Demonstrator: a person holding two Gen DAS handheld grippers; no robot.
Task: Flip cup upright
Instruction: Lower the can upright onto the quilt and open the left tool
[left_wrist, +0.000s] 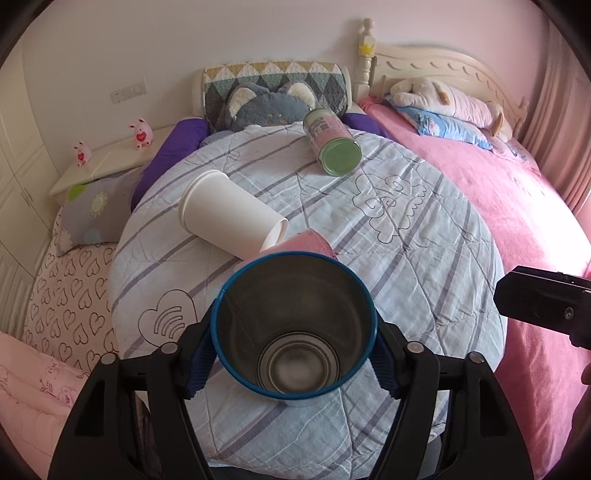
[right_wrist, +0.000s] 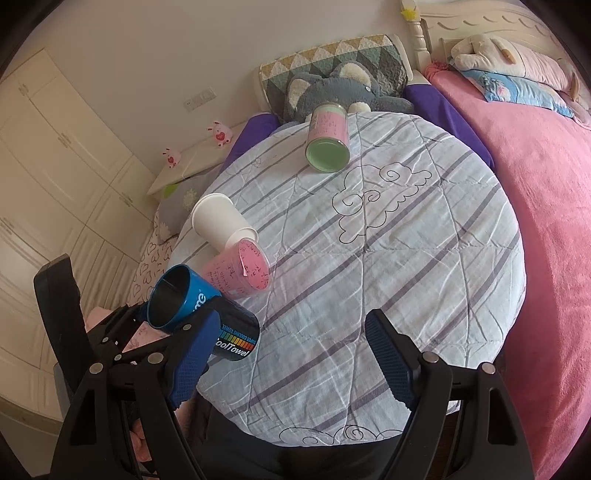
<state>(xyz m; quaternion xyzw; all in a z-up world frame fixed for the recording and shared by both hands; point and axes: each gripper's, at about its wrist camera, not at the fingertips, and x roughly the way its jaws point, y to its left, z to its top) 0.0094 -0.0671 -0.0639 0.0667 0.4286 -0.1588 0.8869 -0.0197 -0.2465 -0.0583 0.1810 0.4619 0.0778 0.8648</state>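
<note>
Round quilt-covered table, frame centre; white paper cup on its side, centre-left; blue metal cup, lower centre, tilted, clamped by left tongs—rotate slowly, base downward, before setting down; right tongs open, empty.

- The cup has a blue rim and a grey metal inside; in the right wrist view its wall is blue above and black below, with white lettering and a rainbow strip.
- The paper cup is plain white.
- The near can is pink with dark scribbles.
- The far can is pink with a green end.
- The quilt is pale blue with grey-purple stripes and black outline drawings.
- The blanket on the right is pink.
- The tongs' pads are dark blue on black arms.
</note>
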